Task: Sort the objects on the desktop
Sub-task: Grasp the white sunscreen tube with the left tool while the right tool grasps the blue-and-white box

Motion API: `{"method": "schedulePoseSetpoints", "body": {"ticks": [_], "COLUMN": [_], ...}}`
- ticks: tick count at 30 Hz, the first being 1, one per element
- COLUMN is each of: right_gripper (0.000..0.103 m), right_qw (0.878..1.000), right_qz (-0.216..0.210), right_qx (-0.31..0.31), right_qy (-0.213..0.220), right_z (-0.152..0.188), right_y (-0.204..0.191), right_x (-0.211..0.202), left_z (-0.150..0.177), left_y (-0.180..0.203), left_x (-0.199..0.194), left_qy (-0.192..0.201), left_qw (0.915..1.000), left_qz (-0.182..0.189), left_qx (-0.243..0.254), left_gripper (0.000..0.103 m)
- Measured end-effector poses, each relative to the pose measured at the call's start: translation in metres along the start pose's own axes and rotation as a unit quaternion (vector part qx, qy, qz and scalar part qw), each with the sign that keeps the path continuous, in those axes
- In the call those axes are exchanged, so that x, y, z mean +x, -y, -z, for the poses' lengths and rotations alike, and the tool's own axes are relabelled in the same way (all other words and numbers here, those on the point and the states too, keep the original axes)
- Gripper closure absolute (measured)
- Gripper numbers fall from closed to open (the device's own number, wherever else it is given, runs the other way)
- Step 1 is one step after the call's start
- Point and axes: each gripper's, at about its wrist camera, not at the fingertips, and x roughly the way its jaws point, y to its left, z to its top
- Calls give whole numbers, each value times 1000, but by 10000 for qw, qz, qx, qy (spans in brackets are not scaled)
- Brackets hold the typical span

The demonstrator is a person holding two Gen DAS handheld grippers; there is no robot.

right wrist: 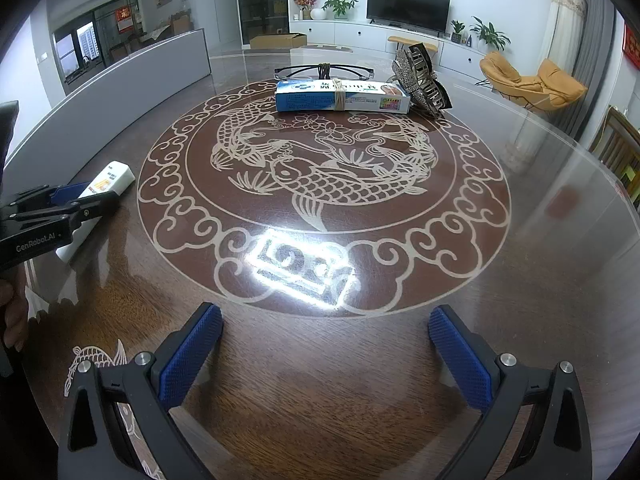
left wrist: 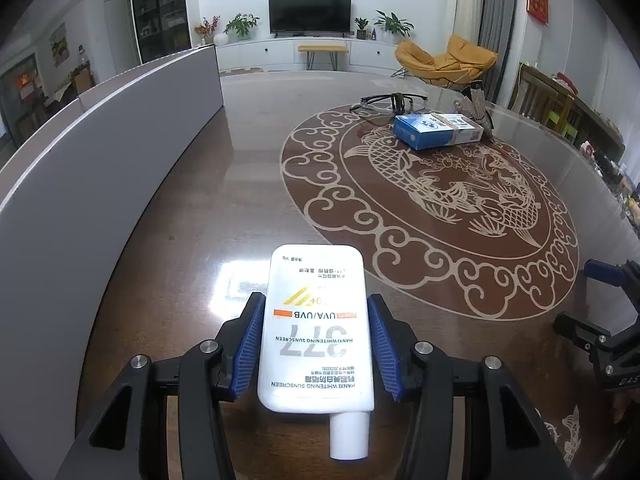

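One item, the sunscreen bottle [left wrist: 316, 328], is clenched in the left claw [left wrist: 316, 344] at lower centre. Right claw [right wrist: 326, 354] gapes empty; glasses [right wrist: 324, 72], blue box [right wrist: 340, 98] and hair clip [right wrist: 420, 80] remain unsorted at upper centre of the table [right wrist: 520, 280].

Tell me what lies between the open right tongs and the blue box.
Nothing: in the right wrist view, only bare table with its fish inlay separates the right tongs from the blue box.

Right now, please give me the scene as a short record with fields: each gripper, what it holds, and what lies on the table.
left gripper: shut on the sunscreen bottle, cap toward the camera
right gripper: open, nothing between its pads
table: dark wood, fish pattern in the middle
far side: blue box, glasses, hair claw
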Motion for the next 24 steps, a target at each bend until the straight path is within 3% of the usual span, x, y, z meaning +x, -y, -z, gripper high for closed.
{"method": "schedulePoseSetpoints", "body": {"ticks": [7, 11, 14, 19, 22, 24], "right_gripper": [0, 0, 0, 0, 0, 0], "right_qw": [10000, 9924, 9759, 9362, 9309, 9392], "right_qz": [-46, -803, -899, -471, -167, 313], "right_qx": [69, 917, 1959, 3449, 3600, 3354], "right_qy": [0, -137, -353, -483, -599, -671], "right_z": [-3, -44, -98, -174, -195, -207], "right_y": [2, 24, 45, 64, 54, 41], "right_x": [1, 16, 47, 101, 122, 130], "left_z": [1, 2, 2, 2, 2, 1], "left_y": [-1, 1, 1, 0, -1, -1], "left_x": [-1, -1, -1, -2, -2, -2], "left_qy": [0, -3, -3, -1, 2, 6], "left_qw": [10000, 10000, 10000, 10000, 10000, 10000], "left_qz": [1, -16, -15, 3, 26, 41], "left_qx": [1, 13, 13, -3, -20, -31], "left_gripper": [52, 52, 52, 52, 52, 52]}}
